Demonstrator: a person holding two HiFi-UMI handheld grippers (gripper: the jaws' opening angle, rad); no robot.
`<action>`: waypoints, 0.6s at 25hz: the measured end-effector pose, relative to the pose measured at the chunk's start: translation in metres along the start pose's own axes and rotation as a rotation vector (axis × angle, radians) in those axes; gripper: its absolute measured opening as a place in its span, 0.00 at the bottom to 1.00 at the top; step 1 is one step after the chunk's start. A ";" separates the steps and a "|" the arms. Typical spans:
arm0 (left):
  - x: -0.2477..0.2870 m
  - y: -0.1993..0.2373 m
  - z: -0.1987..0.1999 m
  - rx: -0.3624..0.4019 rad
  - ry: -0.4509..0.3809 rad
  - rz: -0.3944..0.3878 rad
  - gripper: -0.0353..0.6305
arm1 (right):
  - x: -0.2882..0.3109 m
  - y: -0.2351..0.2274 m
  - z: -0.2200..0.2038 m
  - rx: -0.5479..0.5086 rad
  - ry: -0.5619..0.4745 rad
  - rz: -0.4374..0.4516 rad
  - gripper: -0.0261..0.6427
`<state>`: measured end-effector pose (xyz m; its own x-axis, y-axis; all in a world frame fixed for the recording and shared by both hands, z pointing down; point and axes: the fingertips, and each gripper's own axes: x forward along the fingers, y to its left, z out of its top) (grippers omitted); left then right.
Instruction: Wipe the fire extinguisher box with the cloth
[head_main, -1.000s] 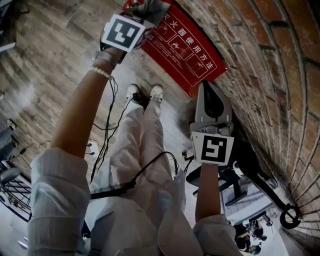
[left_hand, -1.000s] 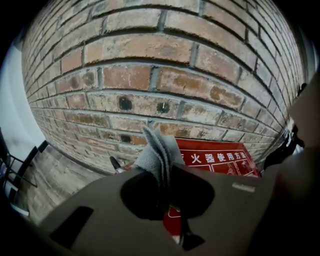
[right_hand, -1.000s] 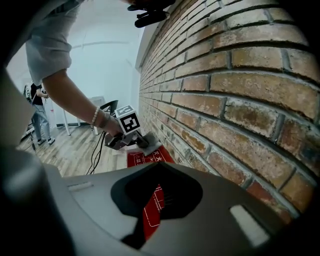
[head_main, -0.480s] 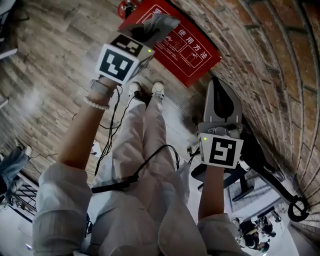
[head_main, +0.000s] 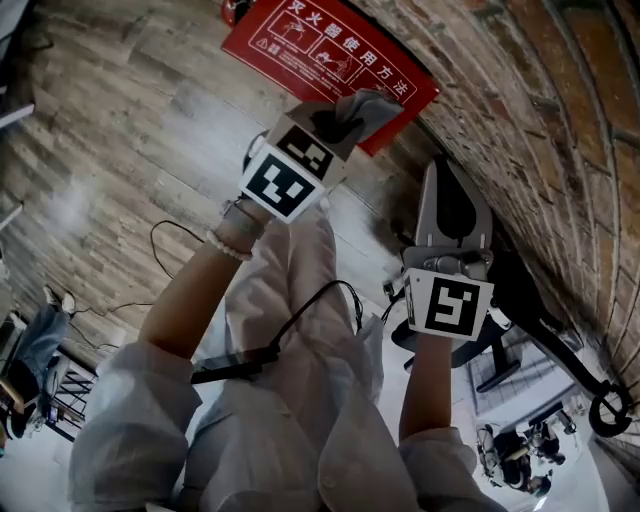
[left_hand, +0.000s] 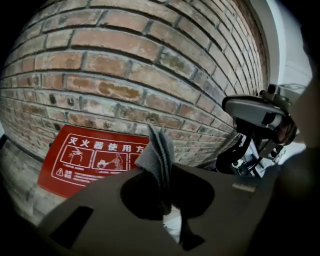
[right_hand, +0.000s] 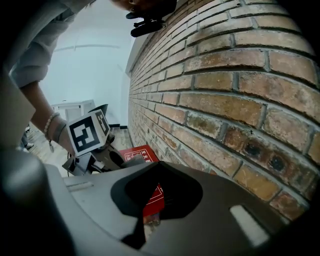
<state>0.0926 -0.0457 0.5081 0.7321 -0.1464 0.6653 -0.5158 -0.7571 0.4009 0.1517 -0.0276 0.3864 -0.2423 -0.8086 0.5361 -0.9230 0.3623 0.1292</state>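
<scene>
Pale rolled sleeves (head_main: 130, 400), pale trousers (head_main: 300, 290), a bead bracelet (head_main: 228, 246), grey right tongs (head_main: 440, 175) bearing a black-and-white marker cube (head_main: 448, 305).

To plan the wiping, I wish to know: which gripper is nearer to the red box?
Left. The left gripper, shut on the cloth, is at the box near edge; the right gripper is off to one side, by the wall.
</scene>
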 end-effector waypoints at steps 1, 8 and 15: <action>0.005 -0.008 -0.004 0.006 0.011 -0.011 0.07 | -0.001 0.000 -0.002 0.001 0.002 0.000 0.05; 0.041 -0.032 -0.039 0.030 0.103 -0.046 0.07 | -0.005 -0.004 -0.010 0.013 0.009 0.001 0.05; 0.065 -0.027 -0.068 0.034 0.172 -0.012 0.07 | -0.002 -0.002 -0.022 0.021 0.025 0.016 0.05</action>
<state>0.1240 0.0084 0.5838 0.6499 -0.0284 0.7595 -0.4897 -0.7798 0.3899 0.1608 -0.0162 0.4035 -0.2500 -0.7905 0.5591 -0.9251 0.3654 0.1029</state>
